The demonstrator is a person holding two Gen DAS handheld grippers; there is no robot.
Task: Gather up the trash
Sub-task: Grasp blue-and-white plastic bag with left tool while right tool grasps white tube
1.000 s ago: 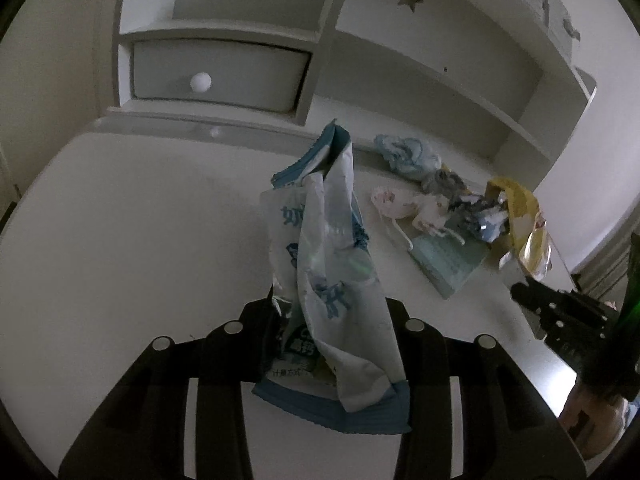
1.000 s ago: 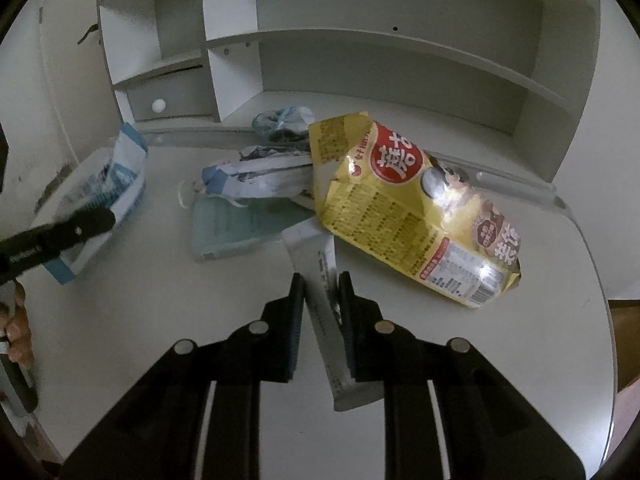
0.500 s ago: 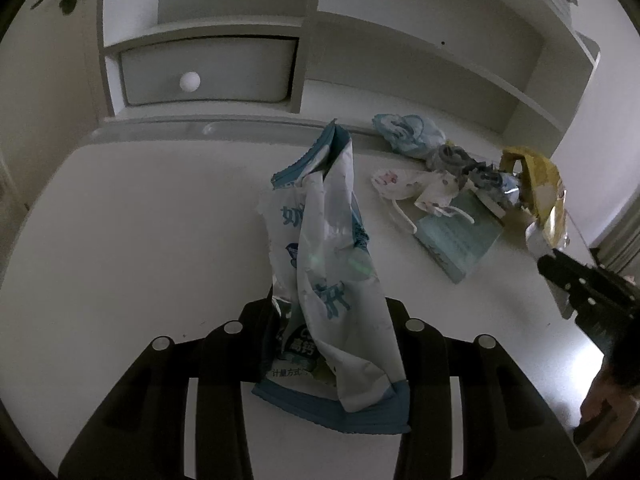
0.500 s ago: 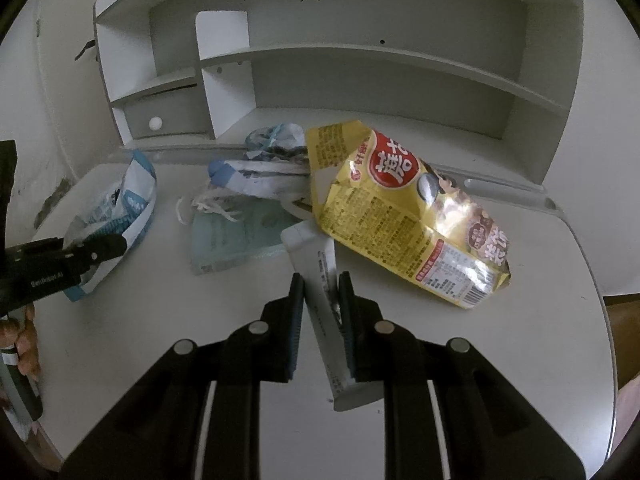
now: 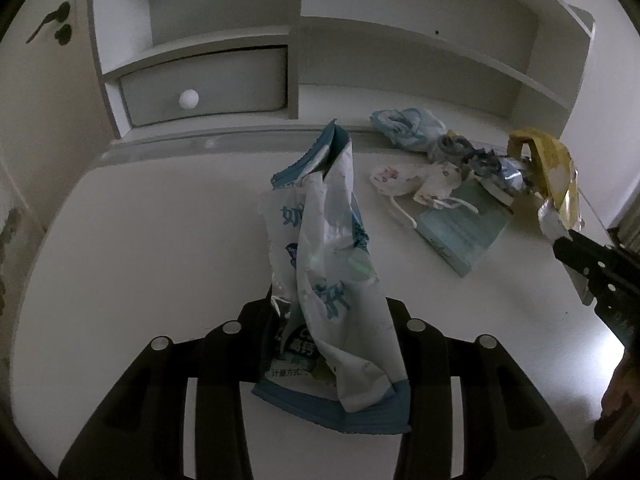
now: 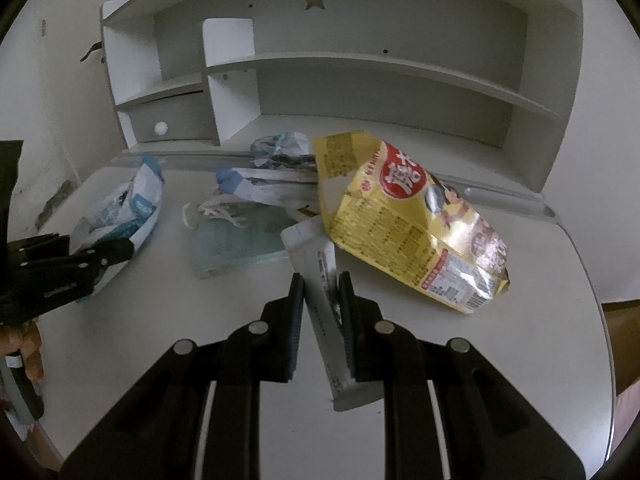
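My left gripper (image 5: 328, 312) is shut on a crumpled white-and-blue snack bag (image 5: 324, 248) and holds it upright above the white desk (image 5: 140, 240); the bag also shows at the left of the right wrist view (image 6: 128, 208). My right gripper (image 6: 322, 292) is shut on a flat white wrapper (image 6: 324, 280) that lies along its fingers. Beyond it lies a yellow chip bag (image 6: 412, 220), a pale green packet (image 6: 236, 240), a white mask with strings (image 5: 404, 176) and crumpled blue wrappers (image 5: 404, 128).
A white hutch with shelves and a small drawer with a round knob (image 5: 188, 98) stands along the back of the desk. The desk's right edge (image 6: 592, 300) lies close to the chip bag. The right gripper shows at the right of the left wrist view (image 5: 592, 264).
Both grippers have drawn back and up a little with their loads still held. The views have tilted up, so more of the hutch shows. The trash pile has not moved.
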